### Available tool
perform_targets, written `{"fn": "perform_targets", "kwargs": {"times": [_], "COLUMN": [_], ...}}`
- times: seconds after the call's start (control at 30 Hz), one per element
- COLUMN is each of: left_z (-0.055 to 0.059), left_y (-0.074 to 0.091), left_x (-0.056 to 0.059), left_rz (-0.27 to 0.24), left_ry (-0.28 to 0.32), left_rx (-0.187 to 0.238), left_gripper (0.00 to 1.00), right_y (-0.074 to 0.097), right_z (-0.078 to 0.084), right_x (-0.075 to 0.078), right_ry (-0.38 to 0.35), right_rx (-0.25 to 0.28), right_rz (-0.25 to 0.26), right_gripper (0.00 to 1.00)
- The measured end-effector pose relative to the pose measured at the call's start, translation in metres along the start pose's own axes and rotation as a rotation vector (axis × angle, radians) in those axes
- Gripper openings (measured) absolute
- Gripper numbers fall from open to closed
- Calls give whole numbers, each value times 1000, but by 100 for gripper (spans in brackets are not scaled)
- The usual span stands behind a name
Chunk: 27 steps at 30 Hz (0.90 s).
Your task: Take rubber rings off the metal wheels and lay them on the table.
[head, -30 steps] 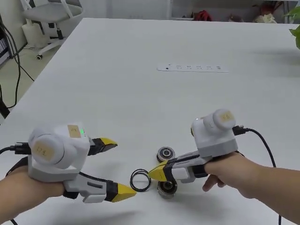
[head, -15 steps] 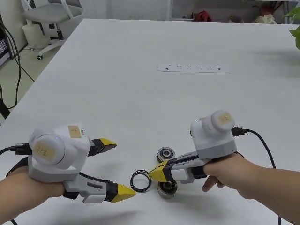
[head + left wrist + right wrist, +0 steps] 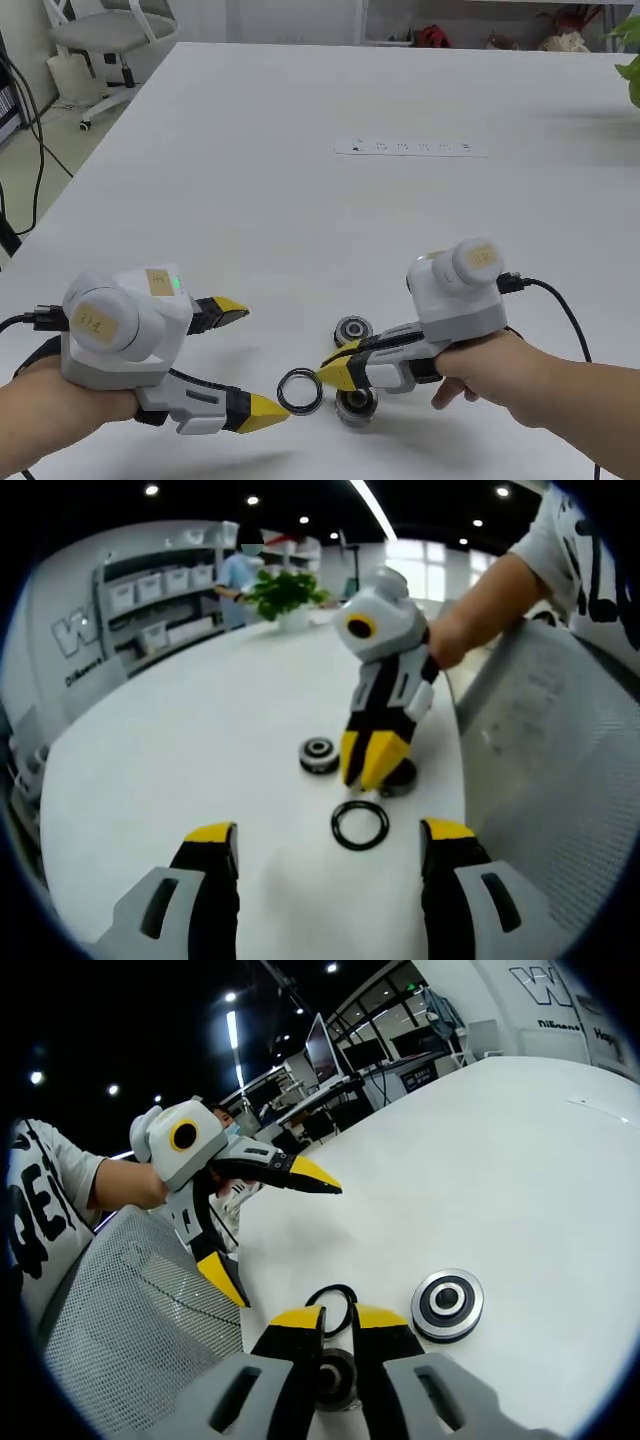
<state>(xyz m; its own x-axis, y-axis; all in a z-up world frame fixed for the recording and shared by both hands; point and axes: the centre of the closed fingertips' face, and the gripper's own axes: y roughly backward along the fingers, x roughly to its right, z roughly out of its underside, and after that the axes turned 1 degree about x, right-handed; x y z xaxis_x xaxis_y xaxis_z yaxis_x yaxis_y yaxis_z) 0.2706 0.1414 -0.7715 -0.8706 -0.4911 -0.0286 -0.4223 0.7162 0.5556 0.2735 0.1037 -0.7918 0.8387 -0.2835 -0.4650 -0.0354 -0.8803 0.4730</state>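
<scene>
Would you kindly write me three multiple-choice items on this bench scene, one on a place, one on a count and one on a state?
1. Where is the loose rubber ring?
A. On the table
B. On a shelf
C. On the floor
2. How many metal wheels are out?
A. One
B. Two
C. Four
3. How do the left gripper jaws stand?
A. Shut on the ring
B. Shut on a wheel
C. Wide open
Answers: 1 A, it lies flat on the white top; 2 B, one farther off, one nearer; 3 C, a broad empty gap parts them.

Left hand-held gripper agape, right nearly closed.
</scene>
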Motion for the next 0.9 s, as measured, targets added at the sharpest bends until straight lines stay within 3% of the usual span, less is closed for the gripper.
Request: {"fn": "perform_targets", "kwargs": {"times": [0.9], "left_z": [-25], "left_y": [-1], "left_x": [-18], "left_rz": [-24], "left_ry": [-16], "left_rx": [32], "left_gripper": [75], "right_y": [32], "right_z": [-35], "right_x": [14], "right_ry": [37], "right_rx": [135], "right_rz": [77], "right_gripper": [23]}}
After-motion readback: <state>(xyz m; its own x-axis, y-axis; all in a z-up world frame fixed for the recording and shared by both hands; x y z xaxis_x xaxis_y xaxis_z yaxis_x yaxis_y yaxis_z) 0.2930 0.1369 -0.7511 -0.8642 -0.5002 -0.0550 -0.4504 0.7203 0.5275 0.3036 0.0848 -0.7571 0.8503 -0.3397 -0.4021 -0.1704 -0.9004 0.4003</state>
